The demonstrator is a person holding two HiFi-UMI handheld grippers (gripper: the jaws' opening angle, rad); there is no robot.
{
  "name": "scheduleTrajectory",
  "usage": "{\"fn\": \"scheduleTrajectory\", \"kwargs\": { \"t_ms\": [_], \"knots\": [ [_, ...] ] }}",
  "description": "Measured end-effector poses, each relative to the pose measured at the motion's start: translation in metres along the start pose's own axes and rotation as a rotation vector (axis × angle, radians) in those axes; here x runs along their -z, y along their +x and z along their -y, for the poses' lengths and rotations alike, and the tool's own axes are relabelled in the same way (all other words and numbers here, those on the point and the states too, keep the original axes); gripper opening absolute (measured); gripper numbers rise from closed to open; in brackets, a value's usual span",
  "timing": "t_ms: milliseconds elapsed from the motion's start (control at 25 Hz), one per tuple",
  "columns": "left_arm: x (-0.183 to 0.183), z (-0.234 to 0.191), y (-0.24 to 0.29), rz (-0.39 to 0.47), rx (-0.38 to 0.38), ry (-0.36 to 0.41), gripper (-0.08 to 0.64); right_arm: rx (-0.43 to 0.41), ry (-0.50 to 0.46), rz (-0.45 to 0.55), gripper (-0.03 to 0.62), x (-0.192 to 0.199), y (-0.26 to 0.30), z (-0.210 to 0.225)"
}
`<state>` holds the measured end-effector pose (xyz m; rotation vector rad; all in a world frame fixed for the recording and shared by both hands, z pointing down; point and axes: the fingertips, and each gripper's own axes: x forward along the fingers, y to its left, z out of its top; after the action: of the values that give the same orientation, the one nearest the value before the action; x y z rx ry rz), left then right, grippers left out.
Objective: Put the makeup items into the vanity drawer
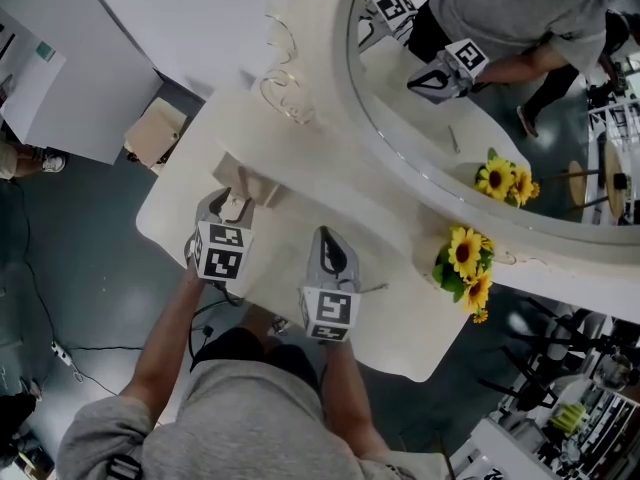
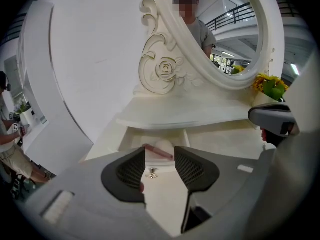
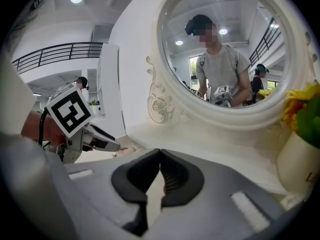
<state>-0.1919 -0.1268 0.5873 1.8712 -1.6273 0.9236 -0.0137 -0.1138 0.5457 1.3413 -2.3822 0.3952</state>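
Observation:
The cream vanity's small drawer stands pulled out at the table's left. In the left gripper view a slim pink stick lies inside the drawer on a pale round item, just behind the metal knob. My left gripper hovers over the drawer front, open, with nothing between its pads. My right gripper rests over the tabletop to the right, shut and empty. In the right gripper view the left gripper shows with its marker cube.
A big oval mirror with a carved frame rises behind the tabletop. A white vase of sunflowers stands at the right, close to the right gripper. A coil of wire lights lies at the back left.

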Motion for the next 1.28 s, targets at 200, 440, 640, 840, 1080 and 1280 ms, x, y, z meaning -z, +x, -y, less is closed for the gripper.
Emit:
{"fn": "scheduleTrajectory", "kwargs": {
  "t_ms": [200, 440, 640, 840, 1080, 1280],
  "knots": [
    [-0.005, 0.007, -0.008, 0.021, 0.002, 0.007, 0.195, 0.014, -0.005, 0.013, 0.006, -0.006, -0.011, 0.004],
    [-0.021, 0.024, -0.031, 0.084, 0.014, 0.028, 0.195, 0.052, -0.019, 0.041, 0.006, -0.017, -0.034, 0.015],
    [-0.04, 0.049, -0.065, 0.191, 0.036, 0.044, 0.181, 0.084, -0.032, 0.094, 0.006, -0.034, -0.066, 0.021],
    [-0.054, 0.084, -0.111, 0.291, 0.082, 0.062, 0.151, 0.134, -0.037, 0.141, 0.006, -0.044, -0.11, 0.029],
    [-0.063, 0.13, -0.166, 0.425, 0.137, 0.105, 0.107, 0.207, -0.028, 0.186, 0.006, -0.044, -0.173, 0.04],
    [-0.055, 0.169, -0.198, 0.484, 0.187, 0.135, 0.073, 0.268, -0.018, 0.223, 0.006, -0.037, -0.223, 0.046]
  ]
}}
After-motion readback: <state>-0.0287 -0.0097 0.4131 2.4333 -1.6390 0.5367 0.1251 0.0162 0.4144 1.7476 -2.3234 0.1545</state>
